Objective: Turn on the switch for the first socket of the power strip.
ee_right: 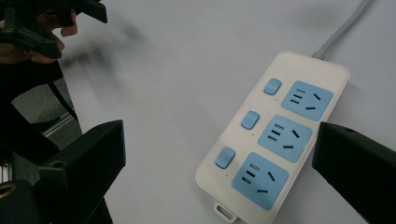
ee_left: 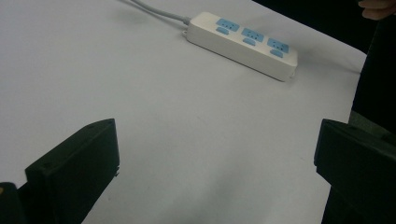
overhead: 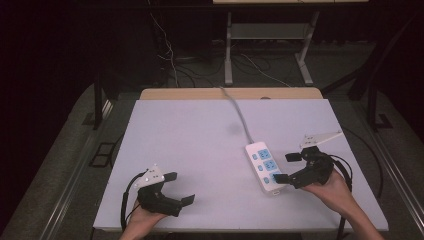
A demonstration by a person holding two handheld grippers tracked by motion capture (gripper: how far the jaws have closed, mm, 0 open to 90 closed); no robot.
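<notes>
On a white tabletop (overhead: 200, 150), seen from above, a person works w/ two black handheld grippers. Right of centre lies a white power strip (overhead: 263, 166) w/ three blue sockets and three blue switches, set lengthwise, running away from the person. Its grey cord (overhead: 239, 112) runs off toward the far edge of the table.

Right gripper (overhead: 286, 167) sits just beside the strip's near end, jaws spread apart, holding nothing. One jaw appears to overlap the strip's near right corner; contact can't be confirmed. From the right gripper view, the strip (ee_right: 275, 140) lies between the two jaws, nearer the right one, sockets facing up. The nearest switch (ee_right: 225, 157) is in the gap. Likely reason for this pose: lining up to grip the strip or press a switch, prob. the near one.

Left gripper (overhead: 181, 187) rests low at the near left part of the table, well apart from the strip, jaws also released and empty. Left gripper view looks across bare tabletop to the strip (ee_left: 243, 44) far off. Its position suggests it's parked out of the way, or waiting to steady the strip once the right side engages.

No plug or appliance is visible on the tabletop, so all sockets look free.
</notes>
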